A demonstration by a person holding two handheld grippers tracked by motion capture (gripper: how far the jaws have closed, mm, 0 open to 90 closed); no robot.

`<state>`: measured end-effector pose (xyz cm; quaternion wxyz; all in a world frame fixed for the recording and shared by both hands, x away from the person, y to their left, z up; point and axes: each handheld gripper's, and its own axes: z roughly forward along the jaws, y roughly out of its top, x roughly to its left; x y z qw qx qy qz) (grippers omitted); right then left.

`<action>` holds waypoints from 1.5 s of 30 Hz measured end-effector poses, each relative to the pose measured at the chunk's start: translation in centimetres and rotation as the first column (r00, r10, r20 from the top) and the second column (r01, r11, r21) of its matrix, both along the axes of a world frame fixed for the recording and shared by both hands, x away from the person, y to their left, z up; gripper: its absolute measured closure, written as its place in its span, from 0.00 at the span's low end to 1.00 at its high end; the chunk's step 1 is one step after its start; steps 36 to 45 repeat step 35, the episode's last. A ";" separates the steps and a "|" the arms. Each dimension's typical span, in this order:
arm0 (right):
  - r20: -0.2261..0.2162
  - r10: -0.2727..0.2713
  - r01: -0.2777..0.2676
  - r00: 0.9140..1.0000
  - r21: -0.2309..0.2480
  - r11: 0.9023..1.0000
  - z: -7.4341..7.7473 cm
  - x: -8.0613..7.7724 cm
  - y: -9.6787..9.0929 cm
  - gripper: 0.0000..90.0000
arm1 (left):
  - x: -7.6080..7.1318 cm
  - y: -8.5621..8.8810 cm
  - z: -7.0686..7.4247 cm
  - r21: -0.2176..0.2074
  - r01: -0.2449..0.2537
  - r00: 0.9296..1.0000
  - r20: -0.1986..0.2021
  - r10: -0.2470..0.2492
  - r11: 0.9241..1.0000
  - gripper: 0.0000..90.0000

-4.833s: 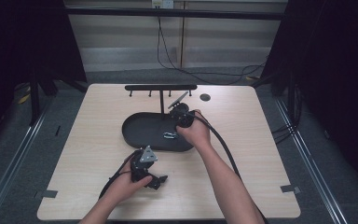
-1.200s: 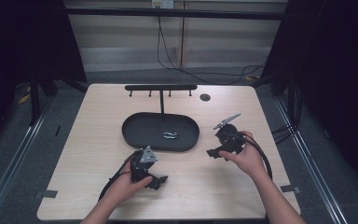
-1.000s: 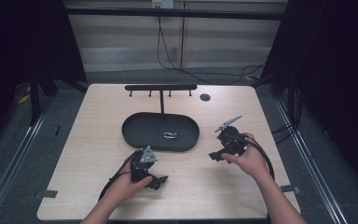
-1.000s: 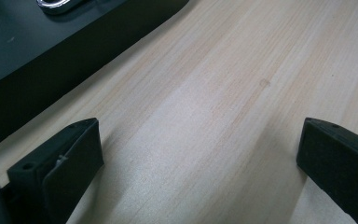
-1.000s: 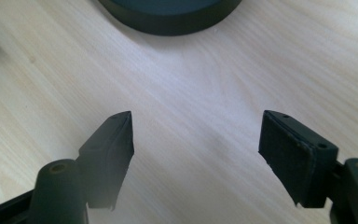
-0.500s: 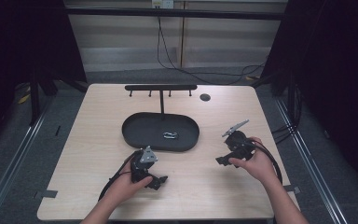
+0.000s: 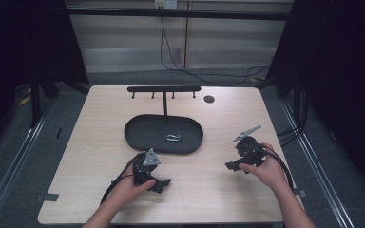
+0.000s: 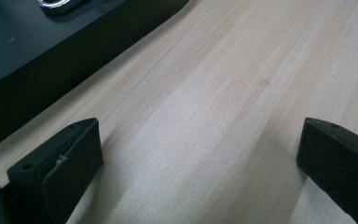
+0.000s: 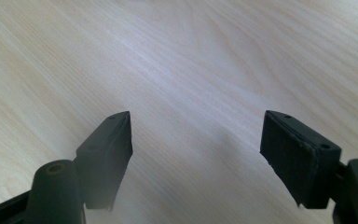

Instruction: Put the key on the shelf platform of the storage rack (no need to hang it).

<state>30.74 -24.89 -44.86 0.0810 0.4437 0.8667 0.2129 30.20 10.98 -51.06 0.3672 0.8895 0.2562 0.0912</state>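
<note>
High view: both grippers rest, clip waits in tray

Left gripper (image 7: 158, 182) and right gripper (image 7: 234, 165) have fingers spread wide — pinching nothing. Silver clip (image 7: 173, 138) lies in the black tray (image 7: 138, 130), mid-frame, above the left gripper — probably the nearer one.

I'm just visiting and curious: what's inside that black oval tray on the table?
One small silvery metal clip lies in the black oval tray, right of its middle. The thin post of a hook rack rises at the tray's far edge. The rest of the tray floor looks bare.
</note>
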 end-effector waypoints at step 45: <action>0.025 -0.064 0.064 0.998 -0.006 0.998 -1.9 -1.7 -3.0 0.28 | 0.0 0.0 0.0 0.001 0.000 1.000 0.000 0.000 1.000 0.00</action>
